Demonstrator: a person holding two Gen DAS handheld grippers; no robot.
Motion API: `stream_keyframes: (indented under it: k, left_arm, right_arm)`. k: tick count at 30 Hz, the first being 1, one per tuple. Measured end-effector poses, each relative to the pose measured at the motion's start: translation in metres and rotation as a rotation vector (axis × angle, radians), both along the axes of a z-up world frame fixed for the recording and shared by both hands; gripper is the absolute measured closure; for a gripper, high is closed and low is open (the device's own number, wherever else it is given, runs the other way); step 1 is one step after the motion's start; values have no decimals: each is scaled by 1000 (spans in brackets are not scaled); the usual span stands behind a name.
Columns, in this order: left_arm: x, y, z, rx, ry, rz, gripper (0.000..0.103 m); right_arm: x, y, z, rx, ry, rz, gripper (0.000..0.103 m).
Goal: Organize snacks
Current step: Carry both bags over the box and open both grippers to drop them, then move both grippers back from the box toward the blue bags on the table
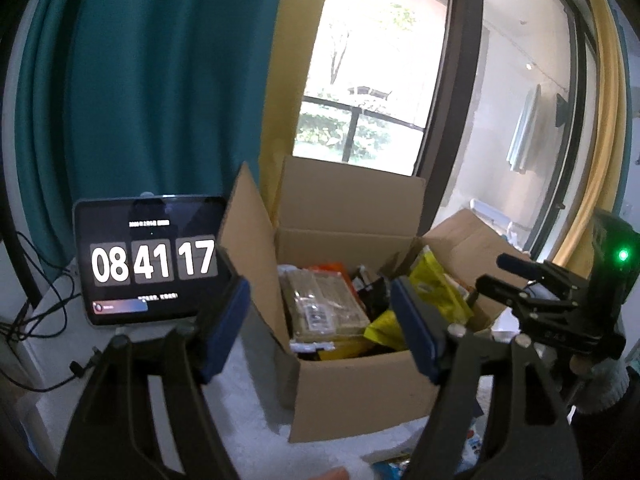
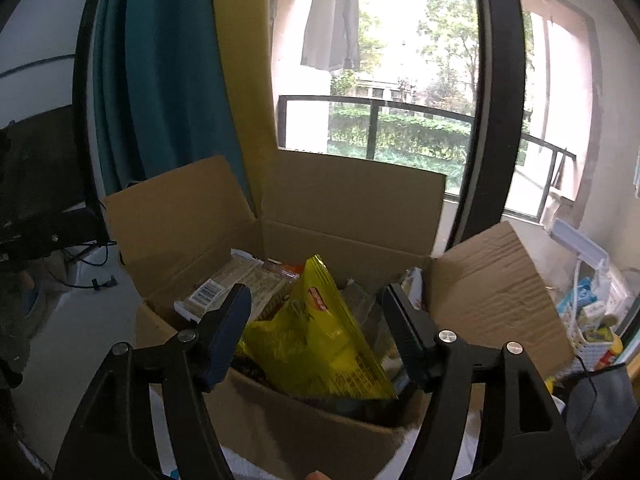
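An open cardboard box [image 1: 360, 392] on a white table holds several snack packs. In the left wrist view my left gripper [image 1: 320, 322] hovers open in front of the box, nothing between its blue pads; a beige cracker pack [image 1: 320, 304] lies inside beyond it. In the right wrist view my right gripper [image 2: 316, 332] stands open over the box's [image 2: 320, 420] near wall. A yellow chip bag [image 2: 320, 340] leans upright in the box between its fingers, and the pads do not press on it. The same bag [image 1: 436, 284] shows at the box's right side.
A tablet [image 1: 152, 264] showing a clock stands left of the box, with cables [image 1: 40, 320] beside it. Box flaps stick up at the back and both sides. A white basket [image 2: 592, 320] of small items sits to the right by the window. More packets lie on the table near the front.
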State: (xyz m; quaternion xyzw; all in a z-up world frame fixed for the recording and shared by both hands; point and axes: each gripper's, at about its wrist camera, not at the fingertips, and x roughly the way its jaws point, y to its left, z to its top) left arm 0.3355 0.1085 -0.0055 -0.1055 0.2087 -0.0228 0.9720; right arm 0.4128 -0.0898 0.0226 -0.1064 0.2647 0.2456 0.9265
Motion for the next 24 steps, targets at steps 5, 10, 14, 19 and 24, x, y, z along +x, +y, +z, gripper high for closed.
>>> stream_keyframes:
  k: [5,10,14,19,24]
  left_arm:
    - [-10,-10,0,-10,-6,-18,25]
    - [-17,-23,-2,-9,2,-40,24]
    - [-22,-37,-7,-9,19,-60,24]
    - [-28,-55,-16,3,46,-82,24]
    - [-32,-71,-27,7,81,-99,23]
  right_arm:
    - [-20,-17,5,15,8,-23,32]
    - [-43,-35,5,25,16,-39,32]
    - [-59,-44,6,34,14,-50,32]
    - [-76,-58,3,56,25,-65,32]
    - [-86,-72,-6,65,47,-80,32]
